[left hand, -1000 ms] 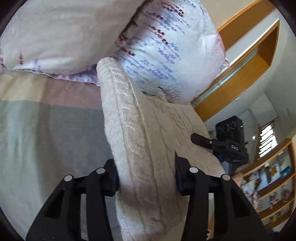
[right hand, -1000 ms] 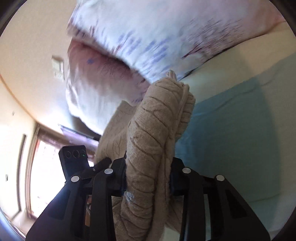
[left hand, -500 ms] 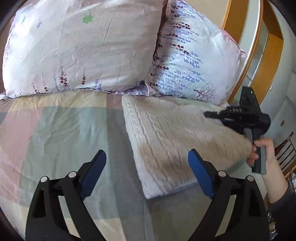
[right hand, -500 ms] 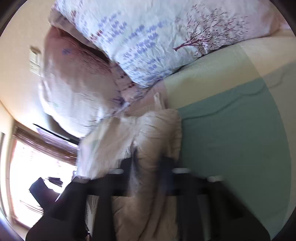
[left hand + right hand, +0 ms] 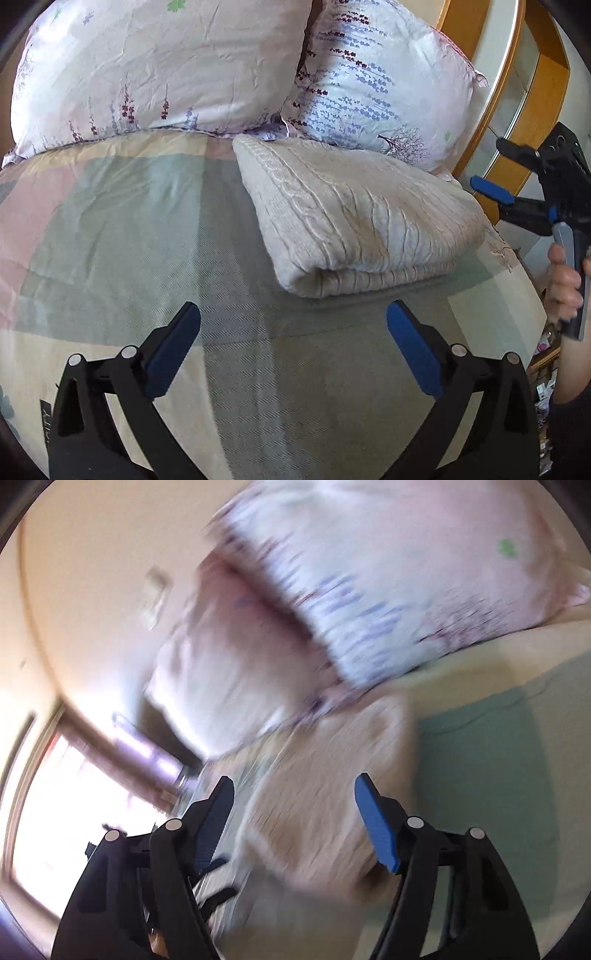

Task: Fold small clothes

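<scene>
Sweater [image 5: 354,218] lies folded near the pillows [image 5: 166,66], both the left gripper [image 5: 291,350] and right gripper [image 5: 295,819] wide apart and empty, so withdraw without snagging it.

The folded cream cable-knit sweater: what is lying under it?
The folded cream cable-knit sweater lies on the pastel checked bedspread. Whether anything lies between them is hidden by the sweater.

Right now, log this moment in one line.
left gripper: open | right gripper: open | folded sweater: lying on bed, beside pillows
</scene>
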The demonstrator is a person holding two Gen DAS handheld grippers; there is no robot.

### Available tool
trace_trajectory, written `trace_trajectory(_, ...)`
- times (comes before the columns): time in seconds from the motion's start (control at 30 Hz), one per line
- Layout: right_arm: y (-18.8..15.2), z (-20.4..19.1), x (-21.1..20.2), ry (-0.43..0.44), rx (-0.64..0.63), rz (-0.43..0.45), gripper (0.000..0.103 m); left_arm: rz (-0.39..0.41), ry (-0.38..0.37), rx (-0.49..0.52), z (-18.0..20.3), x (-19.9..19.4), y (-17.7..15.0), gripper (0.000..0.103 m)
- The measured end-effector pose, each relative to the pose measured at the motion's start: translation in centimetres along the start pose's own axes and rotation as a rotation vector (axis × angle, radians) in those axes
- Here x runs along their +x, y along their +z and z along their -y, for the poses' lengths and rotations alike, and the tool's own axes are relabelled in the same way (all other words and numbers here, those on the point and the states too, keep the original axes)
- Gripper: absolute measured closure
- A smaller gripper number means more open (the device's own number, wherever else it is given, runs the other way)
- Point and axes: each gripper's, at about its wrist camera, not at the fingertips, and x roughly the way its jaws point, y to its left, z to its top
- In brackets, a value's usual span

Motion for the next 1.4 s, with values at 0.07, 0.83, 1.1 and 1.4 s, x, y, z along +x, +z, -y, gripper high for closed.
trace_trajectory(0.07, -1.1, 0.4, 1.8, -0.083, -0.001, -0.058, 0.034, -0.011, 0.001, -0.014, 0.3, 0.4, -0.2, 0.002)
trace_trajectory(0.83, -10.3, 0.4, 4.6, -0.711, -0.178, -0.067, 0.001, -0.087, 0.21, 0.042, 3.0, 3.3, -0.2, 0.002)
trace_trajectory(1.1, -11.1, -0.4, 5.1, -0.79, -0.215, -0.097, 0.001, -0.12, 0.275, 0.096, 3.6, 4.0, -0.3, 0.002)
trace_trajectory(1.4, -11.1, -0.4, 5.1, -0.792, -0.213, -0.095, 0.001, -0.126, 0.295, 0.103, 3.9, 4.2, -0.2, 0.002)
